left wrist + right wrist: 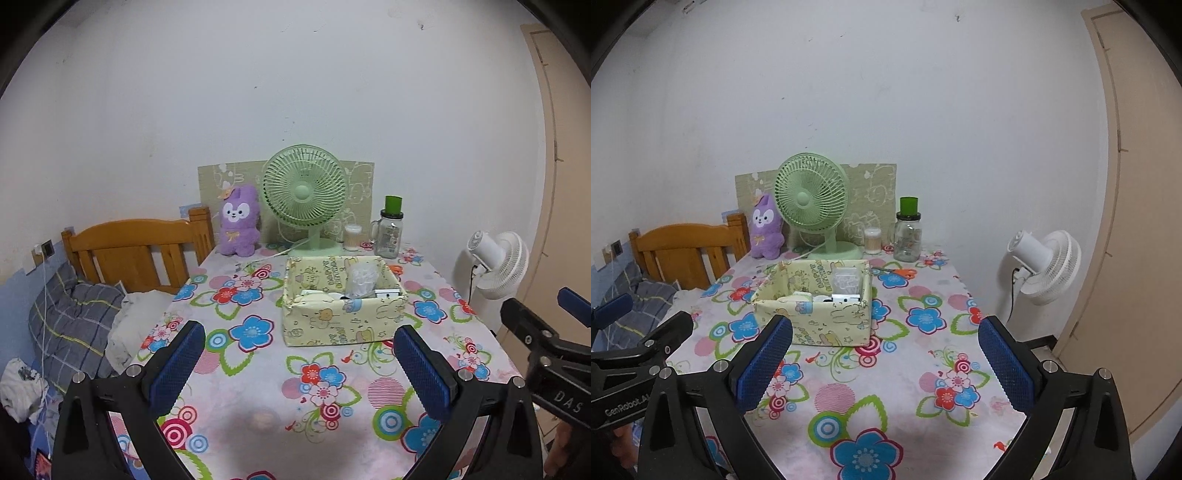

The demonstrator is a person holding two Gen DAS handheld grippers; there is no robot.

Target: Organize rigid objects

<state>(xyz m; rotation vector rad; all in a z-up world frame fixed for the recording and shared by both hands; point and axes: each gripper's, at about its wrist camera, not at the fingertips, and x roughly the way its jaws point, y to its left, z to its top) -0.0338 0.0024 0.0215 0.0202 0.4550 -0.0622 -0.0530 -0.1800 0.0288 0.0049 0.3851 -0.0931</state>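
Tablecloth (258, 369) with bright flowers covers the whole table, and the fabric-covered storage box (332, 321) stands at about 12 o'clock from both grippers, near the table middle. We judge the box light and its walls a little soft, so we should take it by a side wall close to a corner, not by the thin rim.

Inside it we see a crinkled clear plastic packet (364, 277) and some white rigid items (317, 294); what they are we cannot tell. They look light and maybe slippery.

Orange scissors (903, 272) lie behind the box at 1 o'clock.

Our left gripper (299, 363) and right gripper (884, 356) hover level above the near table edge, side by side, jaws wide and holding nothing.
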